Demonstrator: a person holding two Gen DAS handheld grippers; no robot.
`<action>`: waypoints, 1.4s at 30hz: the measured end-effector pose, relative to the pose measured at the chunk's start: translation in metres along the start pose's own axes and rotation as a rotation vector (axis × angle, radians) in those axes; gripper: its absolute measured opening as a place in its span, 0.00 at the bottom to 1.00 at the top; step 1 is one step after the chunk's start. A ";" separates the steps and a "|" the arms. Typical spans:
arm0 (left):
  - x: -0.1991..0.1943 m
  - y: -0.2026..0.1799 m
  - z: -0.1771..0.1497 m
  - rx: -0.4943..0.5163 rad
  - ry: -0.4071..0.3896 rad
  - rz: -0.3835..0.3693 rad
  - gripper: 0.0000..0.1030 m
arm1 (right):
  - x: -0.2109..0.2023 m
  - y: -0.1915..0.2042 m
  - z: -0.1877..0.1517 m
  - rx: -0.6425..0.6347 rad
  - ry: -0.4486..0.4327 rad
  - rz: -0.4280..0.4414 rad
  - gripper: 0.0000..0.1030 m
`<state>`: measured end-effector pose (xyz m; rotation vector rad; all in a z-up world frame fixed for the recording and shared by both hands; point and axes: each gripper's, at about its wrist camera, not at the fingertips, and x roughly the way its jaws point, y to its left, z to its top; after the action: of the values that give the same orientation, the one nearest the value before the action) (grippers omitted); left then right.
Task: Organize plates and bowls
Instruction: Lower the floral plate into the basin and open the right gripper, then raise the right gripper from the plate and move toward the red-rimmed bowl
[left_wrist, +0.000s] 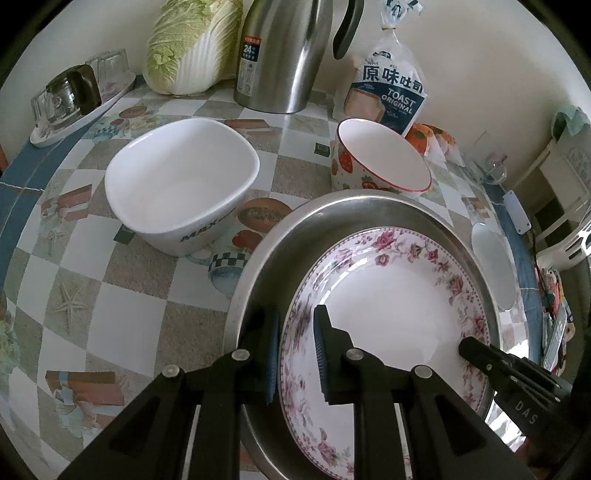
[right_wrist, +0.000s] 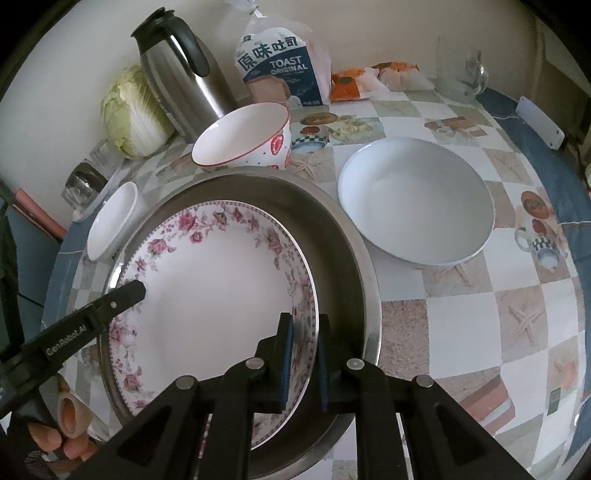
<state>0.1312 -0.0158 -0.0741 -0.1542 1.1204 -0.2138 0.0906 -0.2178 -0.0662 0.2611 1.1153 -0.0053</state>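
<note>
the table (right_wrist: 461, 317), covered in a checked cloth printed with starfish and cups, carried everything. nearest its front edge sat the wide stainless steel basin (right_wrist: 343, 236), and inside it lay the white plate with a pink floral rim (right_wrist: 221, 280), tilted a little rather than flat. the left gripper (left_wrist: 295, 354) straddled the plate's left rim, jaws nearly shut with the rim between the pads; the right gripper (right_wrist: 304, 362) did the same on the opposite rim. both looked clamped on the plate, though whether the pads were pressing hard or easing off could not be told.

the step in hand seemed to be settling the plate into the basin. doing it well would mean keeping both sides level, letting the plate bed down on the basin floor before opening the jaws, and opening both together so it would not tip or clatter against the steel wall.

towards the right edge stood the broad shallow white bowl (right_wrist: 417, 203); towards the left, the white squarish bowl with blue lettering (left_wrist: 181, 188). just behind the basin, very close to its rim, stood the strawberry-patterned bowl with a red rim (right_wrist: 243, 140), the likeliest thing to be knocked. along the back edge stood a steel thermos jug (left_wrist: 284, 55), a napa cabbage (left_wrist: 192, 44) and a bag of toast (right_wrist: 284, 70), well clear.
</note>
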 end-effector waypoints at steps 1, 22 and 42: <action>0.000 0.000 0.000 0.002 0.000 0.002 0.18 | 0.000 0.001 0.000 -0.005 -0.002 -0.006 0.15; -0.029 -0.015 0.003 0.053 -0.092 0.027 0.55 | -0.024 0.010 0.003 -0.070 -0.111 -0.096 0.16; -0.043 -0.022 0.002 0.071 -0.136 0.095 0.88 | -0.031 0.011 -0.001 -0.084 -0.139 -0.116 0.57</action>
<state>0.1124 -0.0259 -0.0306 -0.0511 0.9812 -0.1559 0.0776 -0.2105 -0.0369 0.1186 0.9881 -0.0787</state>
